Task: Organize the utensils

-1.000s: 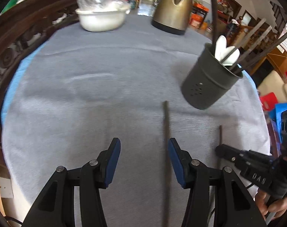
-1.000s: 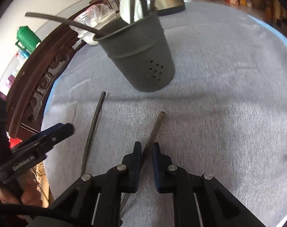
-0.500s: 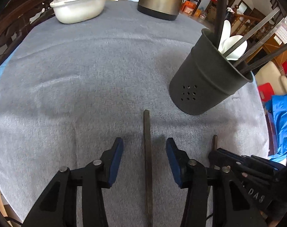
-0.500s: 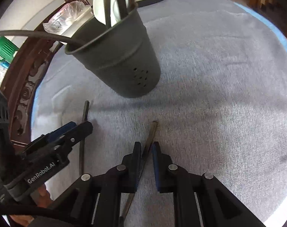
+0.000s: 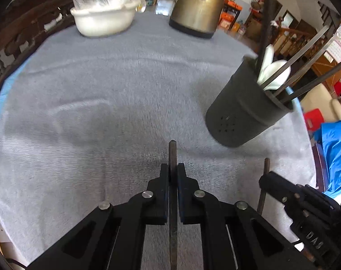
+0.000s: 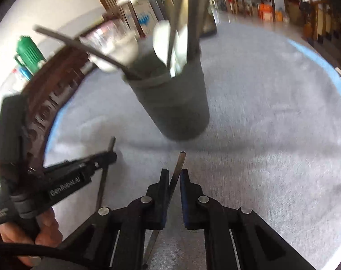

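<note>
Two chopsticks are being gripped, one per tongs: the left tongs (image 5: 173,175) are clenched on one dark chopstick (image 5: 172,155), the right tongs (image 6: 173,180) on another chopstick (image 6: 178,166). Both are being held above the grey-clothed counter (image 5: 91,112), near the dark utensil holder (image 5: 242,117) being filled with utensils.

On the worktop (image 5: 103,112), the bowl (image 5: 103,20) and kettle (image 5: 197,9) stand behind the utensil holder (image 5: 244,112), two chopsticks (image 5: 172,155) before it.

My right view is motion-blurred: the cup (image 6: 177,103) and its contents smear. Both chopsticks (image 5: 172,225) (image 6: 152,243) run off the bottom edge.
</note>
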`<state>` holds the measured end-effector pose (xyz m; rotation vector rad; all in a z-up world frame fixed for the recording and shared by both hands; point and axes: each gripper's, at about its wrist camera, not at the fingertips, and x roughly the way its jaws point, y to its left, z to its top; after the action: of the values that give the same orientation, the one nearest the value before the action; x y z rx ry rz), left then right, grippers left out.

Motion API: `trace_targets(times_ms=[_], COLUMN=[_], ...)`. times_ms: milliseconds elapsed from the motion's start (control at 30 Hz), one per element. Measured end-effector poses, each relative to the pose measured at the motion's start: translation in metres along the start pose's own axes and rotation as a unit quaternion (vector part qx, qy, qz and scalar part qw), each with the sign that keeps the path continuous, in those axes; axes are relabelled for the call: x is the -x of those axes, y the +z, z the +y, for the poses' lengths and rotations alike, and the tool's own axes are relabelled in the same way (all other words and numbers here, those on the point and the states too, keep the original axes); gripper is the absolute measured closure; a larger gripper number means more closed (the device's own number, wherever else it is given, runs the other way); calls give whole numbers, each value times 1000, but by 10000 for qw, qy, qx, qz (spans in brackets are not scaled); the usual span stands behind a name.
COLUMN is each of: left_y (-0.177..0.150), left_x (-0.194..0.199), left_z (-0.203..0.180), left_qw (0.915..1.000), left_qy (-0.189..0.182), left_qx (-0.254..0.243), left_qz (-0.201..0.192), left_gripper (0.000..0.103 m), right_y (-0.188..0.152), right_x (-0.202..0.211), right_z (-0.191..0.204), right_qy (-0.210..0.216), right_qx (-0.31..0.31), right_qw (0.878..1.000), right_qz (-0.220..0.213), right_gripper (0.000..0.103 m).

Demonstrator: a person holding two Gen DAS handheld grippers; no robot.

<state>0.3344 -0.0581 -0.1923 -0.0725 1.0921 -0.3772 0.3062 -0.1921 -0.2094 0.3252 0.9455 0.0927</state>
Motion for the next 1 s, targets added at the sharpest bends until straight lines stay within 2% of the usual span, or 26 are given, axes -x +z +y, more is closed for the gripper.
trace_targets(times_ms=[200, 433, 633, 700, 800, 1000], left_y=[3, -3, -7, -7, -7, -5], left_x=[41, 83, 102, 105, 105, 84], left_z=[-10, -32, -41, -43, -42, -4], left_qw=[9980, 9901, 9839, 9831, 9845, 9939], left_qy=[211, 635, 765, 762, 718, 491], left_qx=[-102, -352, -543, -579, -565, -74], left_qz=[-590, -1197, -1522, -1562, -1498, -981], left_gripper=[96, 97, 97, 97, 97, 97], right_y=[6, 3, 3, 3, 4, 1], right_x=[31, 50, 69, 74, 70, 54], right_z=[-2, 3, 6, 8, 7, -7], right_qy=[405, 468, 531, 552, 492, 496], right_qx=[-162, -177, -125, -82, -71, -225], right_qw=[9959, 9910, 9859, 9851, 9878, 9927], right_qz=[-794, -1241, -1583, -1628, -1473, -1079], right_gripper=[95, 95, 96, 96, 96, 96])
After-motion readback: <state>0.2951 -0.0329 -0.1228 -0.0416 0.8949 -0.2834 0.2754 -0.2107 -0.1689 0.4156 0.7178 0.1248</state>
